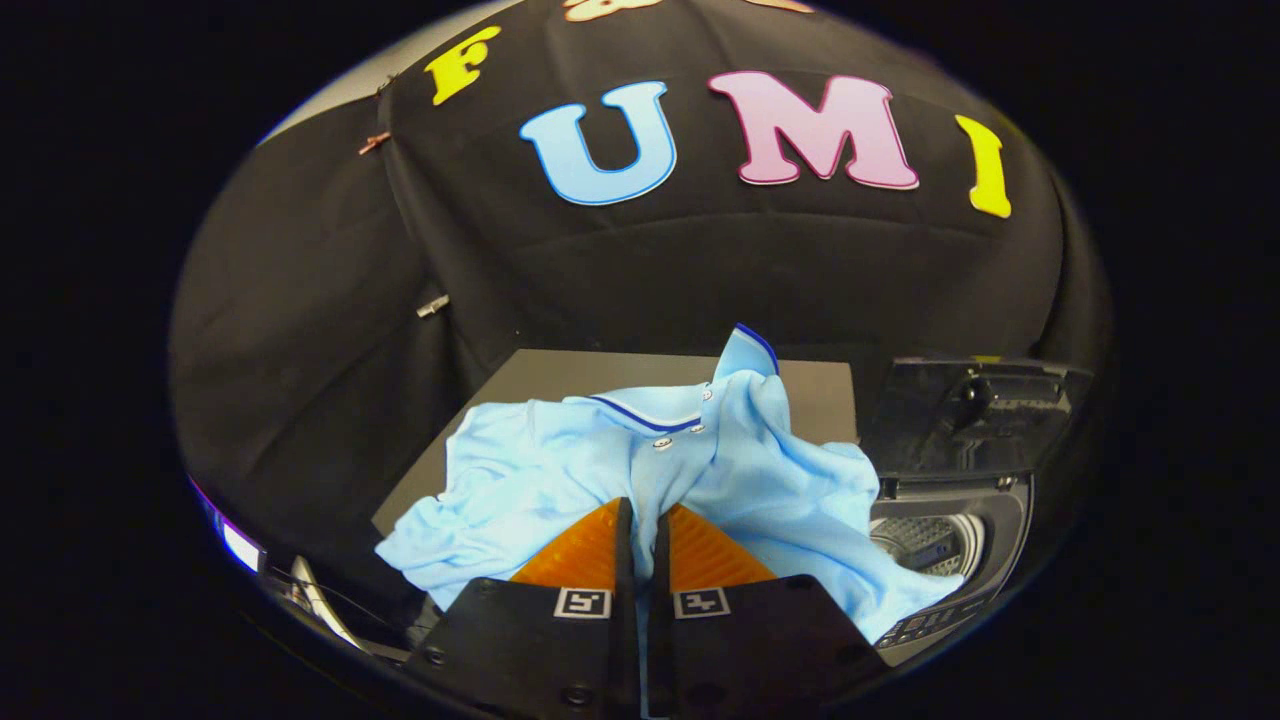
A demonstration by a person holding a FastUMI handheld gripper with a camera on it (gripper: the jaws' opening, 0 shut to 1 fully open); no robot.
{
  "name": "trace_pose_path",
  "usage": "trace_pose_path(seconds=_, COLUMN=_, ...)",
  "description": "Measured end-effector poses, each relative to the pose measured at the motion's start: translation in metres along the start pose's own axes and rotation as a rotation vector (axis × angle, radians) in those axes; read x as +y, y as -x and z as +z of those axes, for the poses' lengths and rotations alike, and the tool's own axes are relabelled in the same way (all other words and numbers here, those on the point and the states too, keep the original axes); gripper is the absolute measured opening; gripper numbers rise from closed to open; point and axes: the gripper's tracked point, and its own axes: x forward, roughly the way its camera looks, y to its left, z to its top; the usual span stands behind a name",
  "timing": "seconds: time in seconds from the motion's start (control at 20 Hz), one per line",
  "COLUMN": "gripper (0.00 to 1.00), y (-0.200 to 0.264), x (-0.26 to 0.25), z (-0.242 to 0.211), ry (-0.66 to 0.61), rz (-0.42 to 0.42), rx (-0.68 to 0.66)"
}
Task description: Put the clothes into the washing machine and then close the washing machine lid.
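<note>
The gripper points forward and slightly down, its jaws pressed together on a fold of the light blue shirt. The shirt drapes over the grey tabletop, one edge hanging over the washing machine beside it, whose lid stands raised, drum exposed.

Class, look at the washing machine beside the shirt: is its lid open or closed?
Open. The lid stands raised behind the washing machine, leaving the drum exposed. The gripper is shut on the shirt.
</note>
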Motion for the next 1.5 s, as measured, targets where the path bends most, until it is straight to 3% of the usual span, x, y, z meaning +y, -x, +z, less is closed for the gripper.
trace_pose_path(seconds=0.15, gripper=0.08, y=0.023, x=-0.051, z=0.008, ry=-0.050, rz=0.029, rx=0.000)
trace_pose_path(seconds=0.35, gripper=0.07, y=0.048, x=-0.128, z=0.023, ry=-0.076, rz=0.005, rx=-0.038)
trace_pose_path(seconds=0.6, gripper=0.07, y=0.065, x=-0.195, z=0.009, ry=-0.104, rz=0.006, rx=0.003)
trace_pose_path(seconds=0.9, gripper=0.07, y=0.088, x=-0.268, z=0.012, ry=-0.159, rz=-0.089, rx=0.000)
trace_pose_path(seconds=1.05, gripper=0.07, y=0.081, x=-0.295, z=0.005, ry=-0.211, rz=-0.133, rx=0.007)
trace_pose_path(seconds=1.3, gripper=0.07, y=0.059, x=-0.336, z=-0.013, ry=-0.123, rz=-0.225, rx=0.041)
trace_pose_path(seconds=1.5, gripper=0.07, y=0.041, x=-0.355, z=-0.018, ry=-0.122, rz=-0.260, rx=0.061)
